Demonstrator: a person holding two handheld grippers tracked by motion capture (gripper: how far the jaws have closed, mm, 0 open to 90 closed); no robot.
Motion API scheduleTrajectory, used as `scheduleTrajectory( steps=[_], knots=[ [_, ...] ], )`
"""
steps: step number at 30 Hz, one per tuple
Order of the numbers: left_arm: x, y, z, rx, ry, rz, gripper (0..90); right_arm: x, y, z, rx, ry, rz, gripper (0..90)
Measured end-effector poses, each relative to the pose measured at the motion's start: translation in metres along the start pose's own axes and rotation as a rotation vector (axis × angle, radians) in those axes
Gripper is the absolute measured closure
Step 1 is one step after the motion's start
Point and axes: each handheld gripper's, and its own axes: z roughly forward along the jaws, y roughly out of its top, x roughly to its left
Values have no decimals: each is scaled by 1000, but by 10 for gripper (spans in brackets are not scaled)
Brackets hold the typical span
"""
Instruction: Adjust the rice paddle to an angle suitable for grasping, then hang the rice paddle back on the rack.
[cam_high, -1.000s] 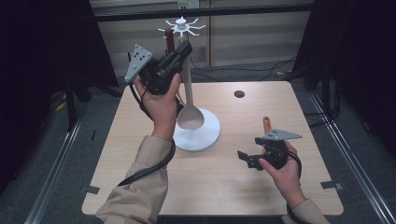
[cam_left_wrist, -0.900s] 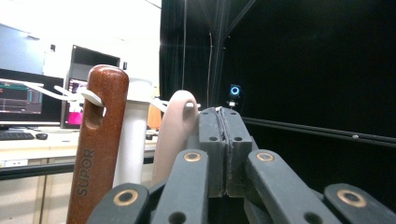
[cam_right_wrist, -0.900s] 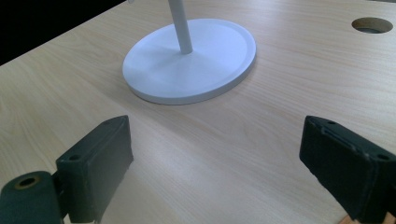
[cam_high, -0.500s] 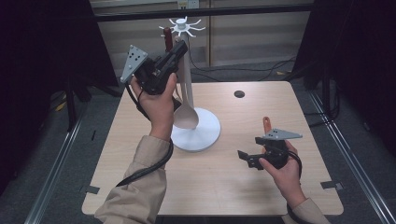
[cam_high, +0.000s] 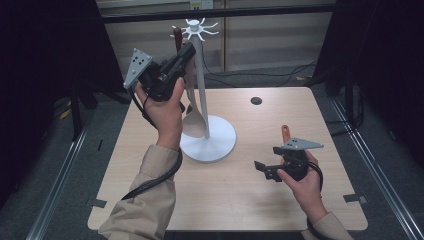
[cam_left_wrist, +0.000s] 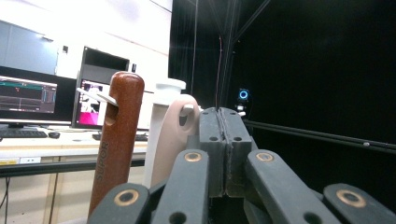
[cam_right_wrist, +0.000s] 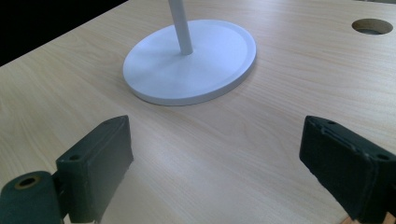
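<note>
Pale wood-grain table (cam_high: 235, 200) w/ a round cable hole (cam_high: 256, 100) near the far edge; dark curtains at the sides, monitors on a desk beyond in the left gripper view. White stand (cam_high: 207, 137), round base mid-table, pole up to a hook crown.

Left gripper (cam_high: 189, 50) is raised by the crown, jaws pressed flat together, nothing seen btwn the pads. Beige spoon (cam_high: 191, 120) hangs along the pole, its handle top (cam_left_wrist: 173, 135) just beside the jaws. Brown wooden handle (cam_left_wrist: 116, 140) stands next to it; lower end hidden behind the hand.

Right gripper (cam_high: 260, 169) sits low over the table's right front, jaws wide apart, empty. Orange handle (cam_high: 286, 134) behind it, mostly covered. Bare tabletop btwn base and near edge.
</note>
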Motion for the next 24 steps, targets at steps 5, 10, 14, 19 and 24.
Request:
scheduleTrajectory(
  steps=[5,10,14,19,24],
  knots=[
    [1,1,-1,0,-3,1,887,0,0,0,2,2,0,87],
    [2,1,-1,-1,0,1,887,0,1,0,0,0,2,87],
    [4,2,-2,-3,5,-3,887,0,0,1,3,1,-3,87],
    [6,3,-3,-3,10,-5,887,0,0,1,3,-1,-1,87],
    [7,3,-4,-6,12,-10,887,0,0,1,3,1,-1,87]
  ],
)
